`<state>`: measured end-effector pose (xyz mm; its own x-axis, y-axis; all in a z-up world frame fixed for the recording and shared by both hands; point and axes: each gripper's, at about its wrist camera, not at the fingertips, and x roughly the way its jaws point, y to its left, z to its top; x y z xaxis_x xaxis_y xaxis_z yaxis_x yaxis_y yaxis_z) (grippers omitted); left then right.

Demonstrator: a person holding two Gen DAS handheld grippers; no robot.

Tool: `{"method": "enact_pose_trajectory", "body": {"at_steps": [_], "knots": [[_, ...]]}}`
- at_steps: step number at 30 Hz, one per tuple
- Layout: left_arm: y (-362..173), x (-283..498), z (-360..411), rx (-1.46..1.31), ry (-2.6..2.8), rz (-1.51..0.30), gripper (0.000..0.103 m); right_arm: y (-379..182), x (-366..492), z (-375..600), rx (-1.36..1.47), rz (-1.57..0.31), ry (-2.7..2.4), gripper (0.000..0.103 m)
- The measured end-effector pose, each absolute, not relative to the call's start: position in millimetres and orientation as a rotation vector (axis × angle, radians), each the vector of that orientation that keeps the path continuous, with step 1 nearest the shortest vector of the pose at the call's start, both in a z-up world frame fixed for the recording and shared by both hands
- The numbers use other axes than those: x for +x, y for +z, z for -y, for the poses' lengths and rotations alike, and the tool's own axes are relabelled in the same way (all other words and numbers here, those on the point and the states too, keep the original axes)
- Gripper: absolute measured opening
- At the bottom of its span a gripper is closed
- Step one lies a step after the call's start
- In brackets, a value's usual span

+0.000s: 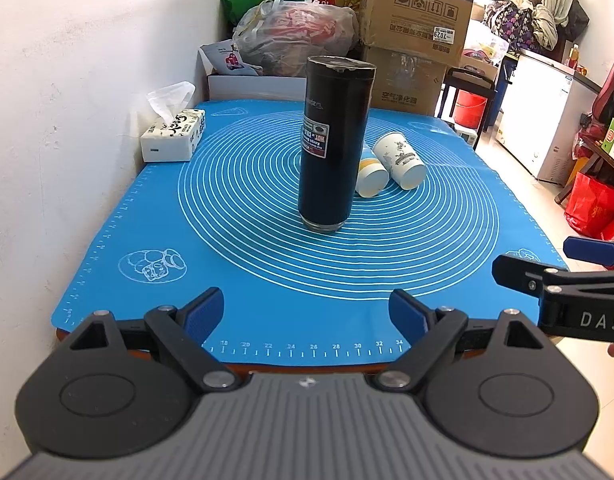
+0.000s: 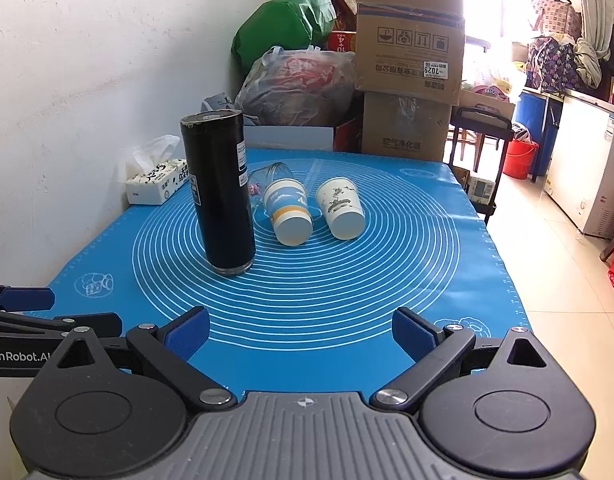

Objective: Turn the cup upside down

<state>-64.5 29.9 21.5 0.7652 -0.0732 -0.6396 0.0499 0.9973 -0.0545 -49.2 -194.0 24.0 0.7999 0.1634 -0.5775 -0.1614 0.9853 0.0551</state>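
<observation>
**Cups ahead of both open grippers, none yet held**

The tall black cup [image 2: 219, 192] stood on end near the middle of the blue mat [image 2: 387, 280], its long axis vertical, its glossy band down against the mat; whether it stood mouth-up or already inverted could not be told; just behind and to its right lay two paper cups on their sides, the striped paper cup [image 2: 289, 212] beside the black one and the white paper cup [image 2: 341, 208] further right, both with their closed bases pointing back toward the cameras and their long axes running away and slightly leftward; a clear glass [image 2: 269, 174] lay tipped behind the striped one, partly hidden.

Which cup the task meant was not certain; the paper cups, lying flat, looked the likelier candidates.

The right gripper [image 2: 301, 334] hung over the near edge of the mat with its jaws spread wide and nothing between them; the paper cups lay straight ahead of it, the black cup off to its left; the left gripper [image 1: 307, 312], likewise wide open and empty, faced the black cup dead ahead, which screened the striped cup from it; so the right seemed better placed for the paper cups, the left for the black one.

A tissue box [image 1: 173, 140] sat at the mat's far left by the wall; cardboard boxes [image 2: 409, 56] stood stacked beyond the table.
</observation>
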Motion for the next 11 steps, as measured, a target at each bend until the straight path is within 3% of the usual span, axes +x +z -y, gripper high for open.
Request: {"method": "enact_pose_trajectory", "body": {"at_steps": [11], "knots": [[24.6,-66.0,-34.7,-0.028,-0.066,-0.677,0.090,23.6,-49.4,193.3,0.003,-0.619,0.168,0.099]]}}
